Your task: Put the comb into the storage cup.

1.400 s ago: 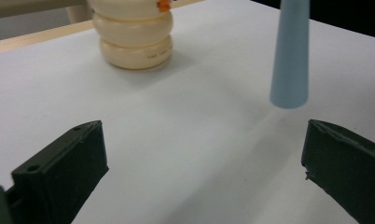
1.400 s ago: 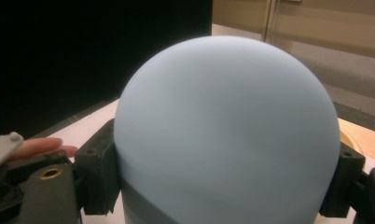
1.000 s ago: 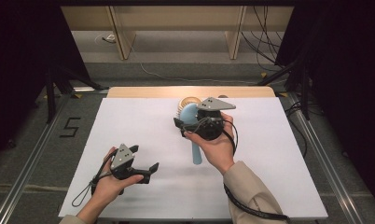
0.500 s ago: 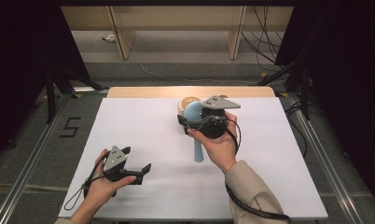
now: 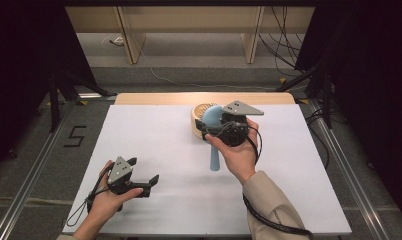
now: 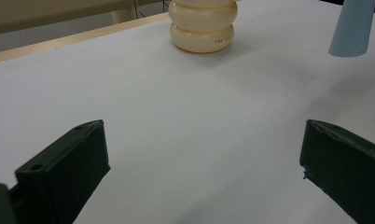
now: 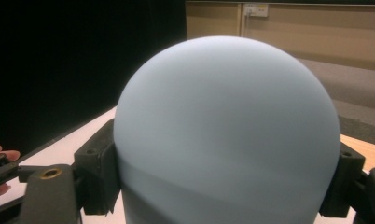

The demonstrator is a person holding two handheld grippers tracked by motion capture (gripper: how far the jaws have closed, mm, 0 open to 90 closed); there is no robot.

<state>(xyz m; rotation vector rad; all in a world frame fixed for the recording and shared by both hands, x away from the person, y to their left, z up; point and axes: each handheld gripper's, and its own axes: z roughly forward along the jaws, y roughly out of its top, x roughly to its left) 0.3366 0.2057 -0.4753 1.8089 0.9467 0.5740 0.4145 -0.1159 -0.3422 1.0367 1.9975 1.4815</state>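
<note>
Hand-held gripper (image 5: 212, 131) clamps one brush (image 5: 214, 145); one holder (image 5: 197, 122).

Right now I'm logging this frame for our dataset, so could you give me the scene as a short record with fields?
surface: white table top
held object: light blue brush, head between the jaws of the right tongs, handle pointing toward the person
right tongs state: shut on the brush head, jaws pressing both sides in the right gripper view
left tongs: open, nothing between the jaws, low over the table's near left
other object: cream ribbed holder, standing upright at the far edge, just behind the brush head
</note>
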